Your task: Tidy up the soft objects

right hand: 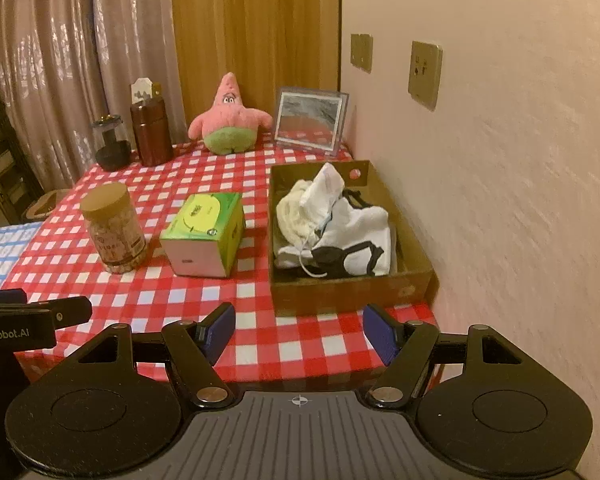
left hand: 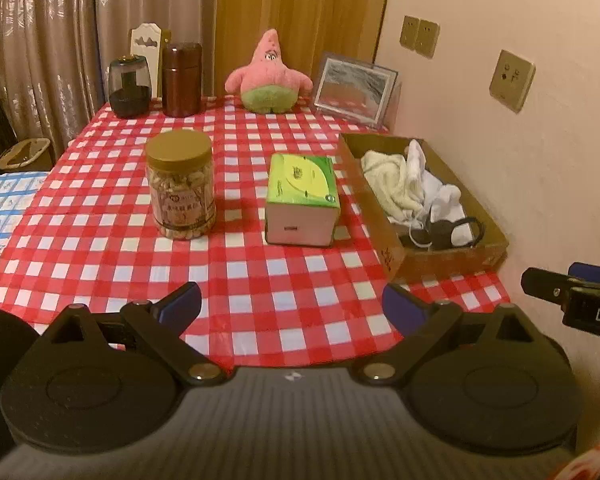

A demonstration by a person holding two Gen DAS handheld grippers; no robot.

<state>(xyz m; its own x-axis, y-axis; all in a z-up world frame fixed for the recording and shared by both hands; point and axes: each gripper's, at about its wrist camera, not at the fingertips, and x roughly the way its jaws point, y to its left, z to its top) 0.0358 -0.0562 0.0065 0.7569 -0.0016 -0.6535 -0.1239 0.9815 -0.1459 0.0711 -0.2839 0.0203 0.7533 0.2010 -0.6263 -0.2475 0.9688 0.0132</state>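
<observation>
Blue-padded left gripper (left hand: 292, 306) and right gripper (right hand: 299, 334), jaws wide, empty, angled down over checked tablecloth (left hand: 260, 288).

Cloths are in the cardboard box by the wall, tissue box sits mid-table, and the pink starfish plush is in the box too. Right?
Not quite. The pink starfish plush is not in the cardboard box; it sits on the tablecloth at the far end of the table, beside the picture frame. The right wrist view shows this. The cloths and tissue box are as you said.
</observation>
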